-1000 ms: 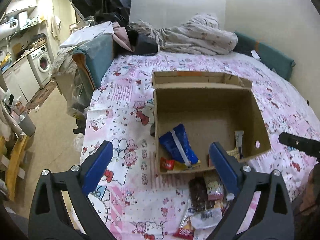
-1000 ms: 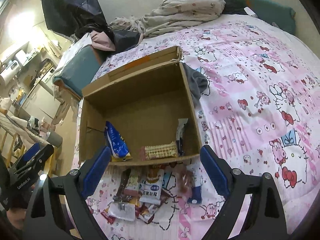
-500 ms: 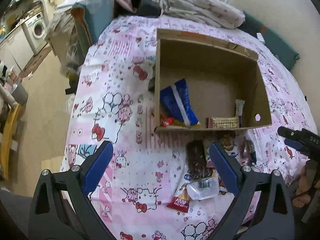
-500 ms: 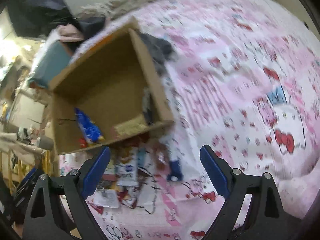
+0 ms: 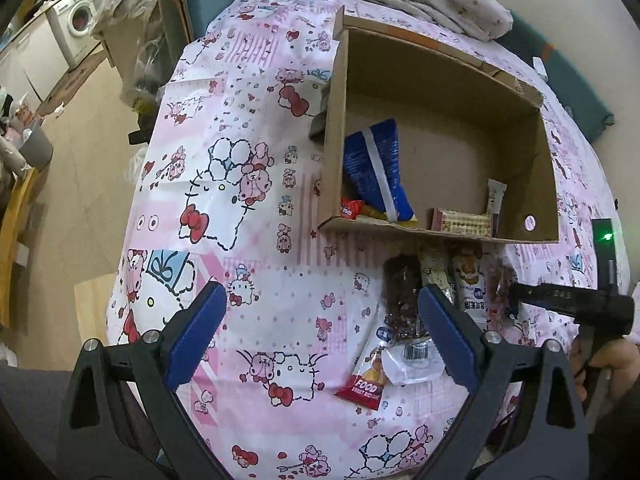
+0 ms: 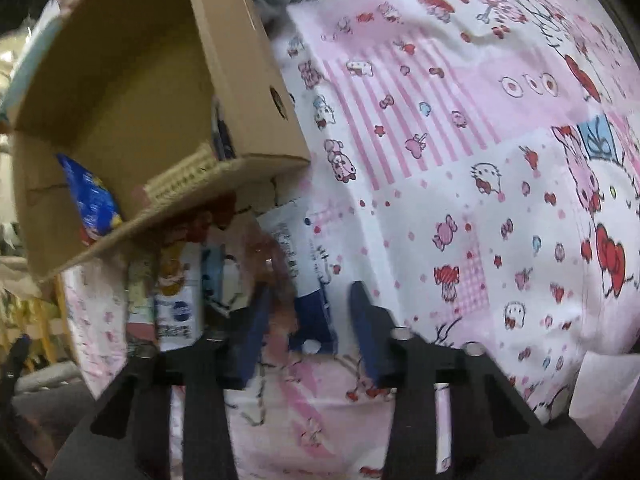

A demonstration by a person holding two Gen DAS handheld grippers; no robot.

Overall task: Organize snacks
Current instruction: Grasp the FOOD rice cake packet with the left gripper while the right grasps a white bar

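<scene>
Snacks (image 5: 416, 312): left wrist view, loose pile on bedspread (image 5: 248, 240), 6 o'clock of cardboard box (image 5: 440, 232).
Left gripper (image 5: 322, 336): jaws wide apart, empty.
Right gripper (image 6: 306, 320): right wrist view, jaws partly closed, straddling blue-white packet (image 6: 310, 292), contact unclear.

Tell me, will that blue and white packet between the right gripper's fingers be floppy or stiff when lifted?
Probably floppy: the blue and white packet looks like a thin, flat wrapper lying limp on the bedsheet. Likely light, too, being so slim. Its glossy film may slip, so the right gripper, narrowly open around it, probably needs a firm pinch.
</scene>
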